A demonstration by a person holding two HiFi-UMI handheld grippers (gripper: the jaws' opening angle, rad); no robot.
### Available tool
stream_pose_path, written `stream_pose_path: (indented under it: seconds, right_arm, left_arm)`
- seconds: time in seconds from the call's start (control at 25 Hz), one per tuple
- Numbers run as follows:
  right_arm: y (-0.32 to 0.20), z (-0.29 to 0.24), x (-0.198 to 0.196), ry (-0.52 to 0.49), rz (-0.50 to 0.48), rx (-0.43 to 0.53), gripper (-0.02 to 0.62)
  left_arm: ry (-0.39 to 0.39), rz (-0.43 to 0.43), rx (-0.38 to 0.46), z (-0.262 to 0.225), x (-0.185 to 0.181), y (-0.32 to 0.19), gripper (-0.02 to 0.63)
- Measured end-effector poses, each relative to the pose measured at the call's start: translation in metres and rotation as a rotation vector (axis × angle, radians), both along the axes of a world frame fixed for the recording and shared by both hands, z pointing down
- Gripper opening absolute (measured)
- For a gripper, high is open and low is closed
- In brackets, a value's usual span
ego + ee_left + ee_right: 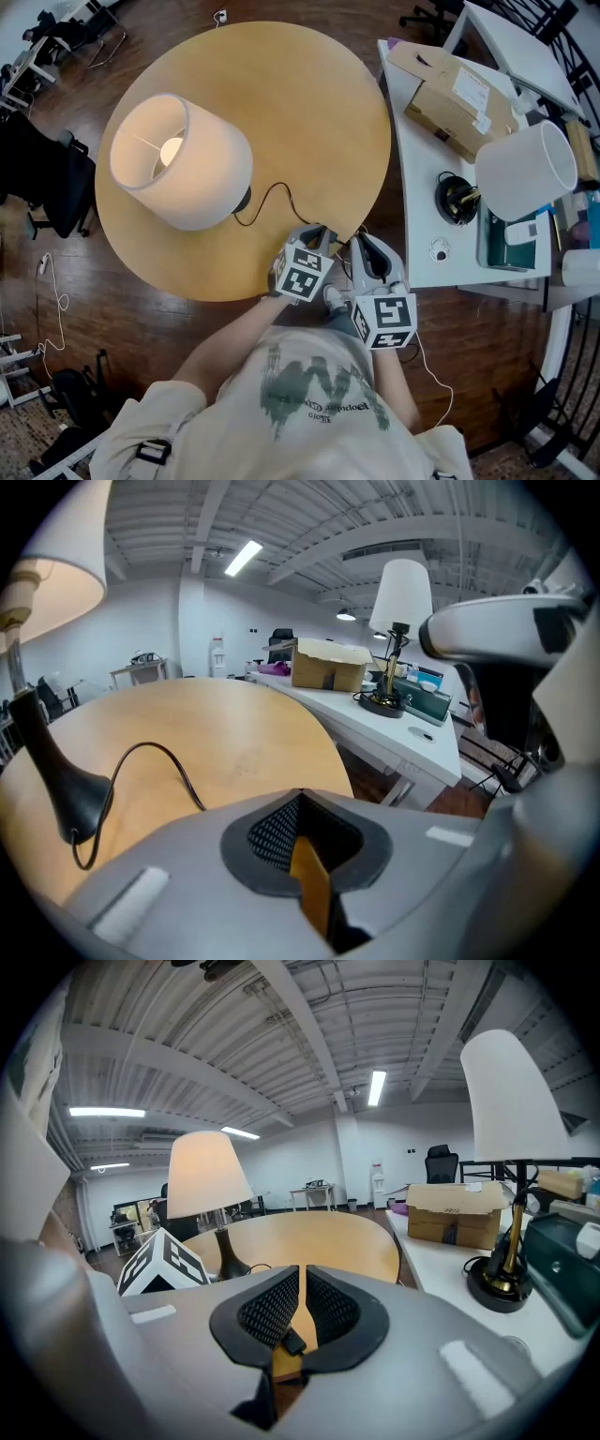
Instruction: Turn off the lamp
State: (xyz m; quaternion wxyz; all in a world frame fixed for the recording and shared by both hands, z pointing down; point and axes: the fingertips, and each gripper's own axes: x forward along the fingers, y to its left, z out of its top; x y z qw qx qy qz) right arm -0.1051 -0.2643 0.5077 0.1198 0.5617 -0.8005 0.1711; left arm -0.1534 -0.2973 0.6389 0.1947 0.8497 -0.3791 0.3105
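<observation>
At table (309, 112) edge, L gripper (322, 230) & R gripper (364, 242) clenched, lamp cord (281, 191) just ahead.

No words or numbers can be read here. The person's shirt (319, 398) has a green picture with tiny letters under it, too fuzzy to read. The cardboard box (459, 103), right of the round table (281, 112), has a white label that is too small. The marker cubes (303, 272) show only black and white squares.
</observation>
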Motion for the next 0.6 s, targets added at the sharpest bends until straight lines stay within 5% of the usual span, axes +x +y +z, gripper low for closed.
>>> stream_pose_path:
  seconds: [0.24,0.4,0.6]
  right_arm:
    - [-0.0004,0.0011,-0.0015,-0.002,-0.006,-0.003,0.021]
    - [-0.0010,0.0031,-0.0009,-0.004,-0.010,-0.011,0.021]
    - [-0.0026,0.0056,-0.0068,-0.006,-0.026,-0.017,0.021]
  left_arm:
    - [0.039,-0.019,-0.031,0.0013,-0.0007,-0.0020,0.006]
    - [0.165,-0.095,-0.136,0.0073,-0.0046,-0.0042,0.000]
    - [0.116,-0.067,-0.082,0.0100,-0.0053,-0.0044,0.000]
